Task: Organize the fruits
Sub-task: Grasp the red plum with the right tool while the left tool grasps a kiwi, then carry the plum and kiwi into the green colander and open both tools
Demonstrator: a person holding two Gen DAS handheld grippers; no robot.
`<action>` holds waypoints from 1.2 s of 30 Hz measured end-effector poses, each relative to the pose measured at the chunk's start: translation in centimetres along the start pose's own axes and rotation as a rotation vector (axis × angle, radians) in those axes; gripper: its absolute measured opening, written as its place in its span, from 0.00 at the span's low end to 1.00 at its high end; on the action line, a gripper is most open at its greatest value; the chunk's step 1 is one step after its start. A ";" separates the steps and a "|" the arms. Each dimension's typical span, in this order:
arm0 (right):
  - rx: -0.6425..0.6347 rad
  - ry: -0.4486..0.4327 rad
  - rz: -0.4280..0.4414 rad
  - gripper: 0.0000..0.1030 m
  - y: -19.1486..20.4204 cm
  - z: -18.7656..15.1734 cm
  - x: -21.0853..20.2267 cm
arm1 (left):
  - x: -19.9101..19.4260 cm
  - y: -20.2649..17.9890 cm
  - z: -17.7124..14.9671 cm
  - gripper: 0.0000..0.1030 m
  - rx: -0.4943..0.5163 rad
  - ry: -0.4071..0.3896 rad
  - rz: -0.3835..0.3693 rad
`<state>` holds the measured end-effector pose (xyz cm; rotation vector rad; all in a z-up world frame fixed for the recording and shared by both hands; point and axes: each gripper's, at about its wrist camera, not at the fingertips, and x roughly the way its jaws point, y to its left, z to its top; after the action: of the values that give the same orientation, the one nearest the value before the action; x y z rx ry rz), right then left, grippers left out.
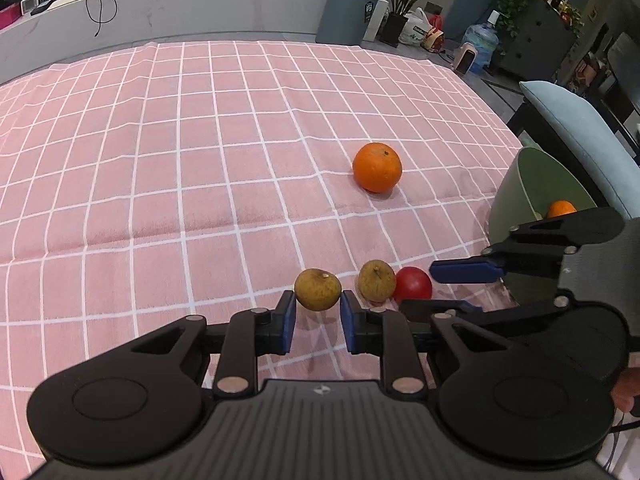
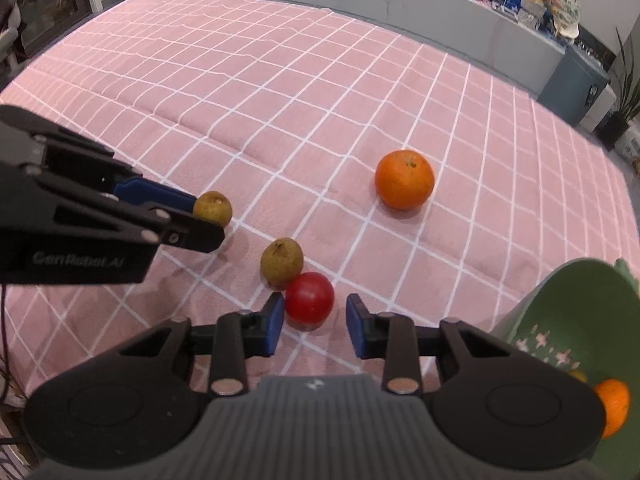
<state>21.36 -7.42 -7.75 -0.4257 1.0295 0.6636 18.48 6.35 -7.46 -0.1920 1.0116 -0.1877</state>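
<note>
Here the left claw [image 1: 318, 322] grips a firm, light brown fruit [image 1: 317, 289] across its middle; the right claw [image 2: 315, 326], narrow, brackets the smooth, slippery red fruit [image 2: 309, 297] at 12 o'clock without clamping it.

Pink checked tablecloth [image 1: 200, 160], grey bin [image 1: 350, 10], potted plant [image 1: 398, 8].

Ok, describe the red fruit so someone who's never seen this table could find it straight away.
Start at the pink checked tablecloth and go to the green bowl at its near right edge. Just left of the bowl, three small fruits cluster; the red fruit is nearest the bowl, touching a brownish pear. It is the only red, smooth one, far smaller than the orange beyond.
</note>
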 end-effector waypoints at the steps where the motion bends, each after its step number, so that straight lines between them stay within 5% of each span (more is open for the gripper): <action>1: 0.009 0.002 0.009 0.28 0.0 -0.1 0.2 | 0.0 -0.1 -0.1 0.25 0.001 0.002 0.000; 9: 0.084 -0.026 0.037 0.22 -0.6 -0.8 -0.2 | -0.4 -0.9 -0.5 0.25 0.014 0.012 0.004; 19: 0.163 -0.162 0.021 0.22 -1.5 -2.0 -7.2 | -3.1 -4.2 -0.2 0.25 0.040 -0.014 0.001; 26: 0.243 -0.246 -0.044 0.22 -4.0 -4.7 -12.5 | -4.7 -8.8 1.2 0.23 0.087 -0.029 -0.055; 36: 0.365 -0.219 -0.181 0.22 -9.0 -10.2 -15.0 | -4.0 -17.8 3.6 0.19 0.243 -0.043 -0.146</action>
<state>15.73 -24.81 0.98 -0.1209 0.8686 0.3403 18.32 -9.65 2.04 -0.0479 0.9240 -0.4349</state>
